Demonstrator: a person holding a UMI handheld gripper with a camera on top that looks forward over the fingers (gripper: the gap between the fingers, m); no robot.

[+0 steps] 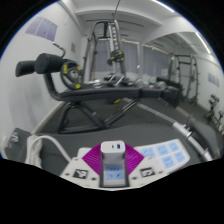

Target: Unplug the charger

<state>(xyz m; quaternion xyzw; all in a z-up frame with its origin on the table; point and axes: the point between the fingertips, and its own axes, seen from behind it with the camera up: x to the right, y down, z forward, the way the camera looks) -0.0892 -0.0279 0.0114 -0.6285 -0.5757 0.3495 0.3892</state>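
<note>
A white charger point(113, 152) with a small blue mark stands between my fingers. Both magenta pads point(94, 157) press on its sides, so my gripper point(113, 160) is shut on it. A white power strip point(160, 155) with blue-marked sockets lies right behind the charger and stretches out to both sides of the fingers. The charger's prongs are hidden, so I cannot tell whether it still sits in the strip.
A white cable point(40, 150) runs off the strip's left end across the dark floor. Beyond stand a black weight bench point(110, 95), a rack of gym machines point(112, 50) and more equipment at the right point(185, 75).
</note>
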